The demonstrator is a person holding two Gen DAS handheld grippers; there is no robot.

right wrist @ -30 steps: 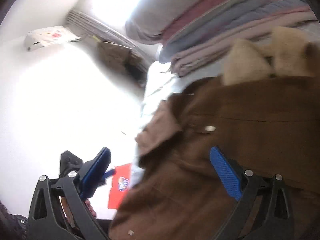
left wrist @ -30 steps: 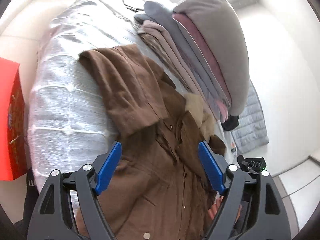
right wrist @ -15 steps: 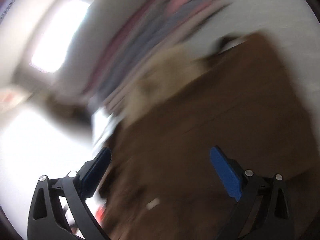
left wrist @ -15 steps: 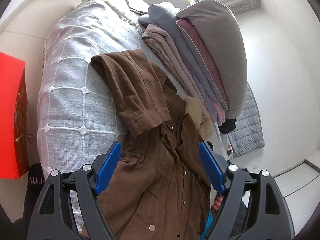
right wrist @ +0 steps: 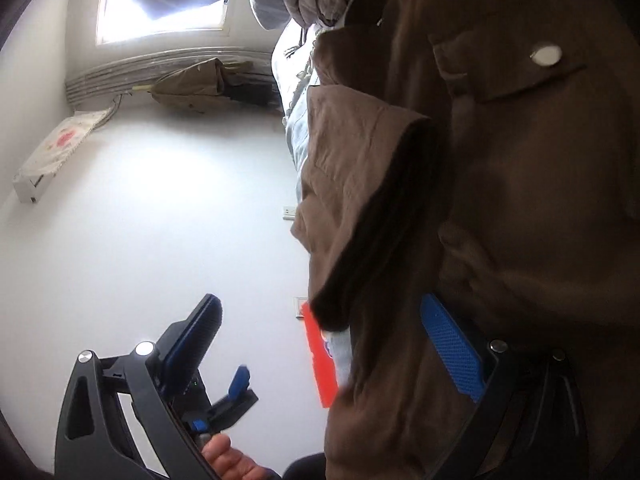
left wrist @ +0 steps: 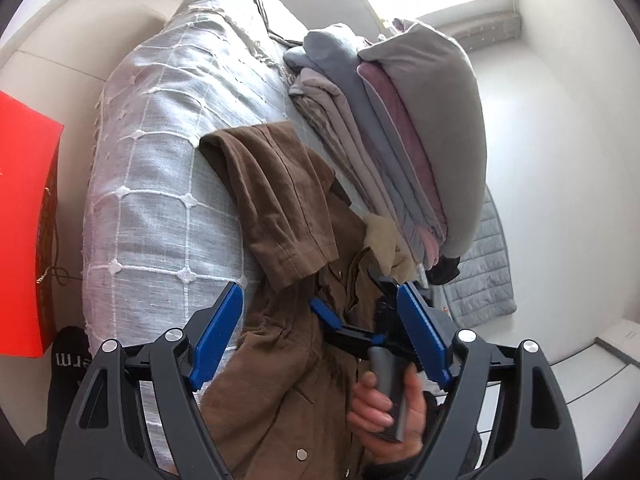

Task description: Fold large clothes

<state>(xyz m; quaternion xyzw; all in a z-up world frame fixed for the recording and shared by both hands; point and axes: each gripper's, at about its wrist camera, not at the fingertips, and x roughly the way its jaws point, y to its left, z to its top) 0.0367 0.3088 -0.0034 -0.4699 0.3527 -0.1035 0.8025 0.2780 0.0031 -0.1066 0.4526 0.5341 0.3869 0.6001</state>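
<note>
One bed [left wrist: 160, 184] under a pale grid-stitched cover fills most of the left wrist view. On it, toward the window, stands one stack [left wrist: 400, 152] of folded clothes, grey, mauve and beige layers, too tightly packed to count. One brown jacket [left wrist: 288, 216] lies on the cover just beside that stack, a sleeve folded over its front and a cream fleece collar touching the stack's base; three snaps show on it in the left view, one in the right. One red bag [left wrist: 24, 216] stands at the bed's far side. One grey quilted piece [left wrist: 484, 272] lies on the floor past the stack.

Two grippers are seen. The left gripper [left wrist: 320, 336] hovers over the jacket's front, jaws wide apart and empty. The right gripper [right wrist: 320, 336] is spread wide too, one pad against the jacket's hanging edge, the other in open air, nothing clamped. One hand [left wrist: 384, 416] holds the right gripper's handle.
</note>
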